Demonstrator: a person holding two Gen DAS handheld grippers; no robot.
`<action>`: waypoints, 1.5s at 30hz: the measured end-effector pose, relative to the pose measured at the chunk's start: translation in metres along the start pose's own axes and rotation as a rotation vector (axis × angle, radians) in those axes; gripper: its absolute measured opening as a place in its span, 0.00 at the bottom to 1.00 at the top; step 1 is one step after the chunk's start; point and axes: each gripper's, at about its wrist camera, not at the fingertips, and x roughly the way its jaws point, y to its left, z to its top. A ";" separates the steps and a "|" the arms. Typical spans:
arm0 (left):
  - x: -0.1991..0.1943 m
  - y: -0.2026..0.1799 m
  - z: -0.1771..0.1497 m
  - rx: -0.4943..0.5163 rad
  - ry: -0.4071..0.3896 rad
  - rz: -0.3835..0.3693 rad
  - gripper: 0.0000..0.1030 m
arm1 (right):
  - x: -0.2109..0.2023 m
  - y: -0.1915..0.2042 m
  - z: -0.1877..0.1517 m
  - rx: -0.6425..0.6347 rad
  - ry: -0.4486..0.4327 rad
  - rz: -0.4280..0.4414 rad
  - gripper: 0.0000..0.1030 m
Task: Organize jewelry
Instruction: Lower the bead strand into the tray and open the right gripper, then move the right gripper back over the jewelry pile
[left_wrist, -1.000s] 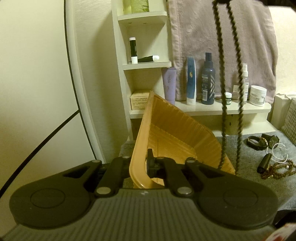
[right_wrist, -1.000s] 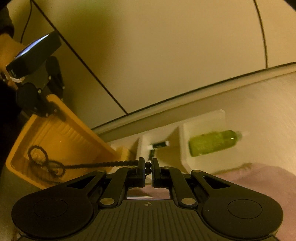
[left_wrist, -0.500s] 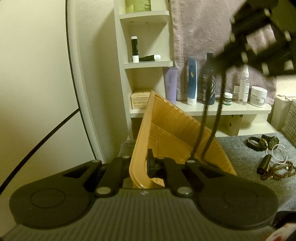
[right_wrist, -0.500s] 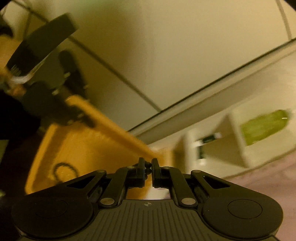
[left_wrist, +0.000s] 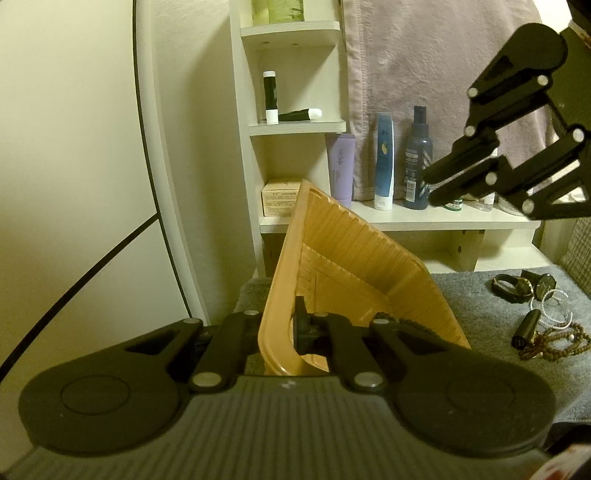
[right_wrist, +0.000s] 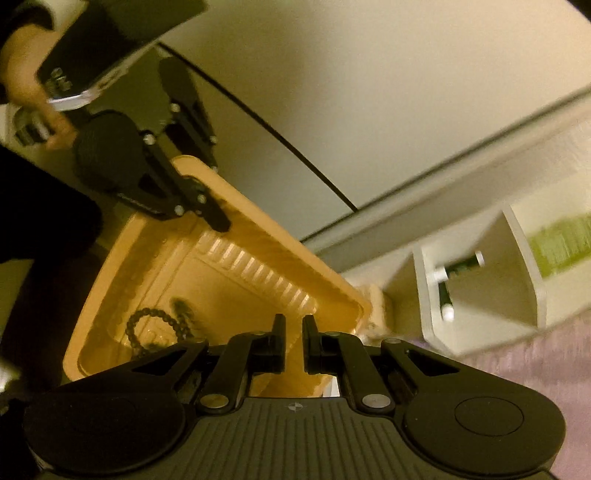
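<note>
My left gripper (left_wrist: 290, 321) is shut on the near rim of an orange plastic tray (left_wrist: 369, 251) and holds it tilted up. The right wrist view shows that left gripper (right_wrist: 219, 195) clamped on the tray's rim (right_wrist: 280, 240). A dark bead necklace (right_wrist: 147, 314) lies coiled in the tray's low end, and a few of its beads (left_wrist: 406, 322) peek out behind my left finger. My right gripper (right_wrist: 294, 325) hovers over the tray's far corner, shut, with nothing between its pads. The left wrist view shows it (left_wrist: 428, 190) at the upper right with no strand hanging from it.
On the grey cloth to the right lie a black watch (left_wrist: 509, 286), a clear bangle (left_wrist: 554, 310), a small black cylinder (left_wrist: 526, 328) and a brown bead bracelet (left_wrist: 554, 341). White shelves with bottles (left_wrist: 417, 166) stand behind. A person's hand (right_wrist: 29, 85) grips the left tool.
The right gripper has come down toward the tray. The bead necklace that hung from it now lies in the tray. The left gripper and the tray have not moved.
</note>
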 end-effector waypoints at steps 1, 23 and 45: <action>0.000 0.000 0.000 0.000 0.000 -0.001 0.05 | -0.003 -0.002 -0.002 0.030 -0.009 -0.009 0.07; 0.001 0.002 0.001 0.004 0.003 -0.001 0.05 | -0.118 0.108 -0.200 1.376 0.172 -0.584 0.07; 0.001 -0.001 0.002 0.009 0.010 0.003 0.05 | -0.074 0.117 -0.237 1.557 0.247 -0.621 0.44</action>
